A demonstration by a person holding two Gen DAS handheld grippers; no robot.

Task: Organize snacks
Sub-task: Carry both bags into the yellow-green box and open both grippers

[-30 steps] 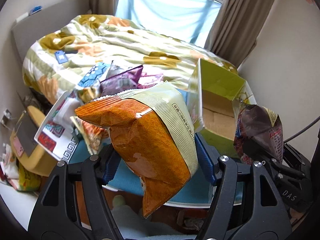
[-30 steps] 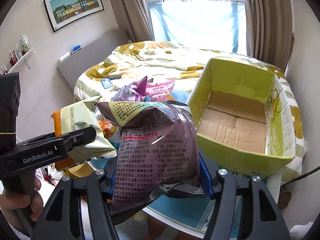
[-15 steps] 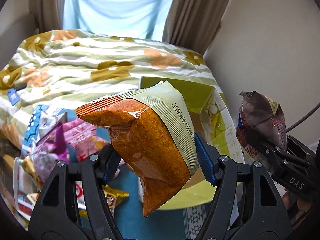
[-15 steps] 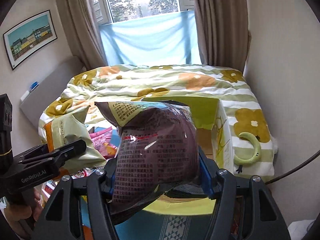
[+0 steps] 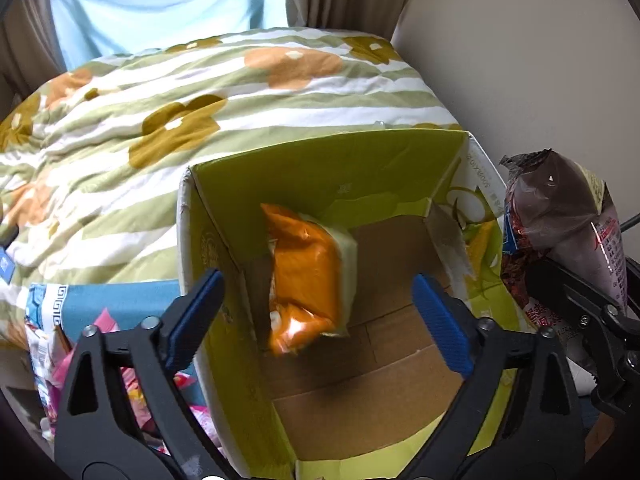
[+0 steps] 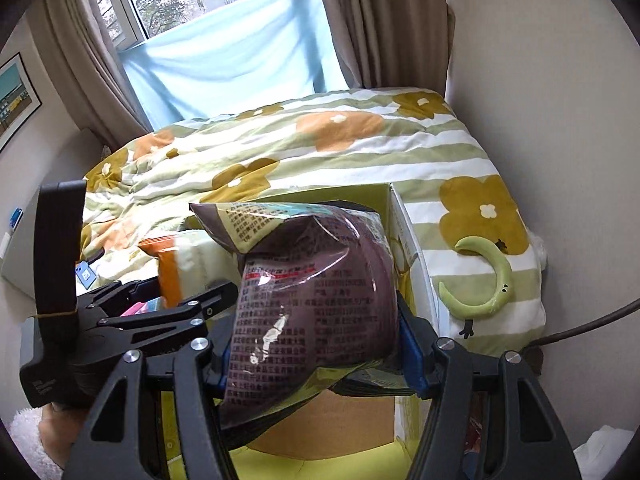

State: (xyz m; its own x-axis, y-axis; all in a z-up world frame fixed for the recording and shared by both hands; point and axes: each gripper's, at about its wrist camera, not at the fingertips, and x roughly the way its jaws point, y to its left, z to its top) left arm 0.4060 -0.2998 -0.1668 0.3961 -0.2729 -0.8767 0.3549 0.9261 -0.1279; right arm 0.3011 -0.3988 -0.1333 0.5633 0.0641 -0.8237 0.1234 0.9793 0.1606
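With the left gripper spread wide and empty above the orange bag inside the green box, the right gripper – clamped on the brown bag – hangs just over the box's near-right rim, opening directly below.

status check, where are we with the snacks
Left gripper open above the green box. Orange bag inside box. Right gripper shut on brown bag. Nothing blocking.

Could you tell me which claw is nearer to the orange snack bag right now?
Left. The left claw hangs open directly above the orange snack bag in the box; the right claw, gripping the dark bag, is off to the side.
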